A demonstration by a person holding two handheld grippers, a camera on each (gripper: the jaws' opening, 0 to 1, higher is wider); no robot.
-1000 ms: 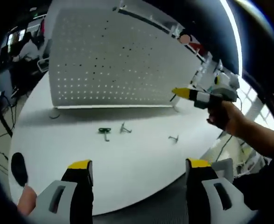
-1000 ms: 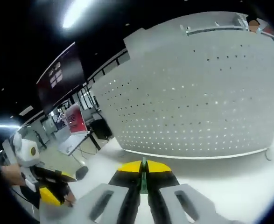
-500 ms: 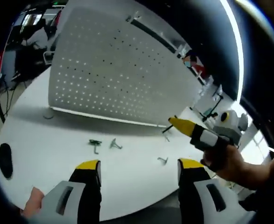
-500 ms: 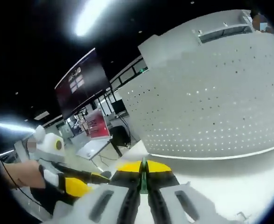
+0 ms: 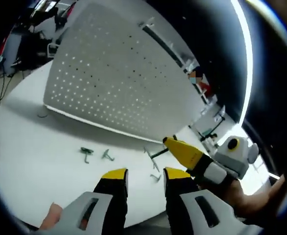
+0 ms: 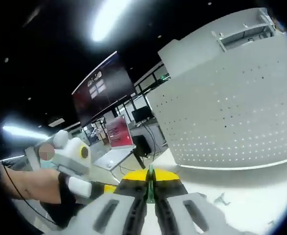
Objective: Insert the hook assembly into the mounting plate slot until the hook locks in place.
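White tabletop (image 5: 40, 152), big perforated mounting plate (image 5: 119, 93) standing upright near its far edge, dark office stuff behind it in the right gripper view.

Step-wise, this looks like the carry/approach part. The right gripper (image 6: 150, 188) has its jaws pinched tight on a thin green hook assembly (image 6: 151, 183), and the stem pokes up between the yellow tips. In the left gripper view that same gripper comes in from the right with the green piece sticking off its nose toward the plate, well apart from the plate face. Nothing is seated in a slot yet, as far as I can tell.

The left gripper (image 5: 144, 183) has its jaws at a narrow gap with nothing between them. It's just hanging above the table's near edge.

Next move, my guess: line the hook's tip up with 1 of the holes in the plate, push in and let it drop to lock. The stem is skinny, so it could twist in the pinch.

Count:
- 1 mounting plate
- 1 hook held
- 4 loose hooks (image 5: 86, 152) on the table in the left gripper view, though the small ones by the yellow tip are hard to make out
- 2 grippers
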